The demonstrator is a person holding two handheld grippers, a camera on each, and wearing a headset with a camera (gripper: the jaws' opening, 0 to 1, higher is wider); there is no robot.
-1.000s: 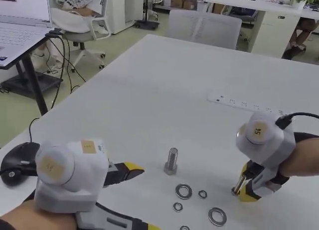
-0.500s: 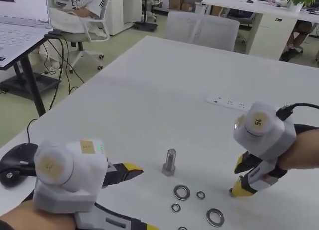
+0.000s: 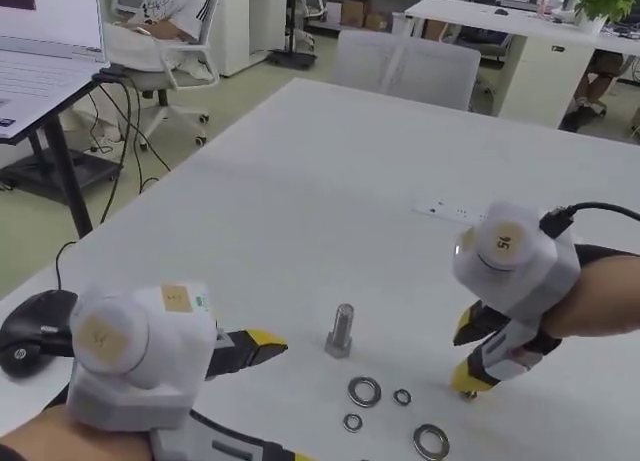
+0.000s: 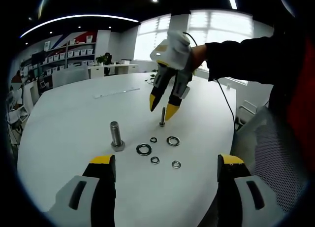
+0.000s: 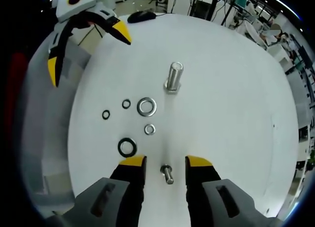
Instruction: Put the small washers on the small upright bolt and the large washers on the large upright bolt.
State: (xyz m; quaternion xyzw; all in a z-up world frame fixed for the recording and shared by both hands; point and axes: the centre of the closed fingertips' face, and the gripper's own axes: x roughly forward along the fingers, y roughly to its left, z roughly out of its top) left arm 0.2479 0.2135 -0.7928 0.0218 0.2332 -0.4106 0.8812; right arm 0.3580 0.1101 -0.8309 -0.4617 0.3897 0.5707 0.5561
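Washers [image 5: 146,107] are lying flat and loose on the tabletop [image 3: 300,211], two large and three small, clustered just beside the large bolt [image 5: 173,77], which is standing head-down. They are likely handling as light, stiff, slick metal rings; flat on a smooth surface, they are probably skidding away if pushed. The best hold is probably pinching across the rim, or one jaw tip through the hole and one outside. The large ones are giving more edge to catch, while the small ones are needing a fine tip pinch. The small bolt [image 5: 167,174] is standing near the washers, between the jaws of the right gripper [image 5: 165,159], which are sitting apart on either side with gaps showing, gripping nothing. The left gripper [image 4: 166,160] is hovering near the group with its jaws spread wide, empty.
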